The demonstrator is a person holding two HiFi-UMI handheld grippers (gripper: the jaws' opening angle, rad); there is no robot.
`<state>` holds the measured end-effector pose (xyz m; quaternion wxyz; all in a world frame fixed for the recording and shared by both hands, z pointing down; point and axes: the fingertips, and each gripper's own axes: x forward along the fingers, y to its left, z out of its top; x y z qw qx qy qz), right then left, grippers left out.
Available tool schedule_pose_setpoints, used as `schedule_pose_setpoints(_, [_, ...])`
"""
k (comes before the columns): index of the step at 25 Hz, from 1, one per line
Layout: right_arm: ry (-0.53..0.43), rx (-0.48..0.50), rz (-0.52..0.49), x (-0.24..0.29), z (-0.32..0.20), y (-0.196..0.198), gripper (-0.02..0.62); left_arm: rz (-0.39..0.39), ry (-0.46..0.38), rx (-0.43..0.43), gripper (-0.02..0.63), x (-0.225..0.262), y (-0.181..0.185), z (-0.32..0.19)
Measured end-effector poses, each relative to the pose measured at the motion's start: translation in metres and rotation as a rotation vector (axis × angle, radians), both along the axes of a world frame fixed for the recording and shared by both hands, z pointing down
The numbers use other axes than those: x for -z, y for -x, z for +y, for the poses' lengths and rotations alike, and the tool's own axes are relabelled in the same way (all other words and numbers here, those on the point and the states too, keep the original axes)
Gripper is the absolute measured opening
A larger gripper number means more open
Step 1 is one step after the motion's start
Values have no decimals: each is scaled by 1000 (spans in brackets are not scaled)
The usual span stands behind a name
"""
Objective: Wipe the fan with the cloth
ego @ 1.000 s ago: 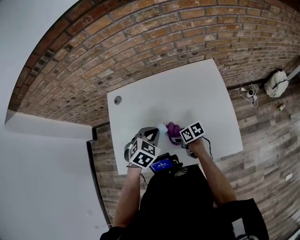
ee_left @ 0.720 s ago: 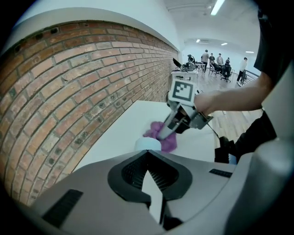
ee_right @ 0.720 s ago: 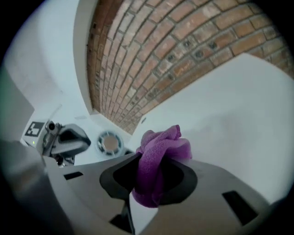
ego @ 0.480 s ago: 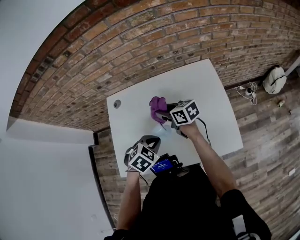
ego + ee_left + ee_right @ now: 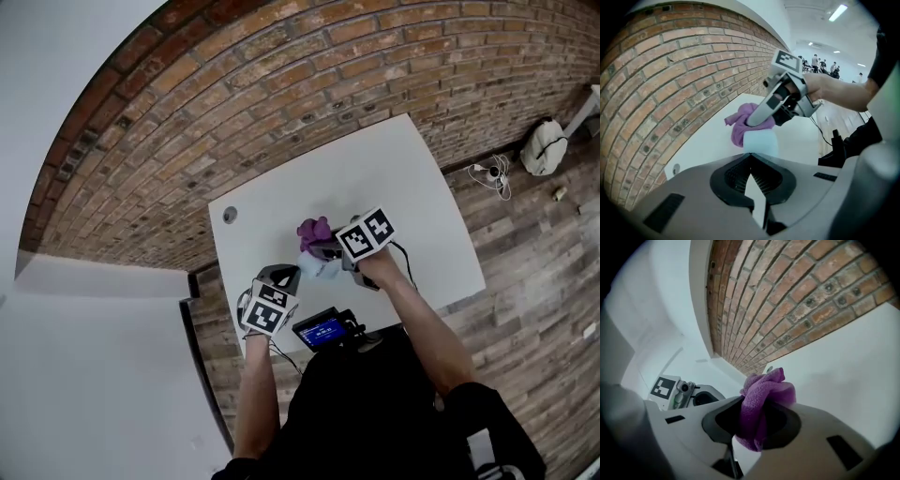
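On the white rectangular table (image 5: 412, 187), a small pale-blue fan (image 5: 319, 268) is seen. At its 12 o'clock, a crumpled purple cloth (image 5: 314, 230) is clamped by the right gripper (image 5: 324, 247). At its 8 o'clock, the left gripper (image 5: 283, 277) is closed, with nothing held.

Purple cloth (image 5: 315, 230), pale blue fan (image 5: 320, 268)

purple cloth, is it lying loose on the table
No, the right tongs are clamped on the purple cloth, which bunches out of them.
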<state>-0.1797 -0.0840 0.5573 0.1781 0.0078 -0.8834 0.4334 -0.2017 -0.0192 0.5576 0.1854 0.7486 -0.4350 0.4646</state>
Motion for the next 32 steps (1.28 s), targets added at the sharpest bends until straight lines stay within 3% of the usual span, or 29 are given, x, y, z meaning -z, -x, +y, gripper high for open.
schedule_pose_setpoints(4, [143, -190, -46, -17, 0, -29, 94, -15, -36, 26, 2, 6, 5, -10])
schedule_pose_setpoints(7, [166, -293, -129, 1, -14, -44, 94, -46, -79, -19, 2, 24, -8, -11])
schedule_pose_setpoints(10, [126, -186, -268, 50, -2, -26, 94, -85, -56, -91, 2, 25, -26, -12])
schedule_pose_setpoints(13, [79, -66, -230, 48, 24, -2, 94, -96, -25, -108, 2, 19, -29, -9])
schedule_pose_setpoints(19, [233, -255, -315, 8, 6, -21, 94, -98, -9, -105, 2, 19, -30, -9])
schedule_pose_setpoints(22, [328, -270, -261, -32, 9, -28, 94, -90, -9, -103, 0, 18, -30, -9])
schedule_pose_setpoints(26, [328, -327, -158, -53, 4, -42, 94, -84, -24, -102, 2, 19, -30, -10])
schedule_pose_setpoints(30, [305, -323, -332, 5, -2, -38, 94, -87, -17, -88, 2, 18, -31, -8])
schedule_pose_setpoints(32, [337, -316, -357, 8, 5, -29, 94, -91, -17, -91, 0, 18, -30, -9])
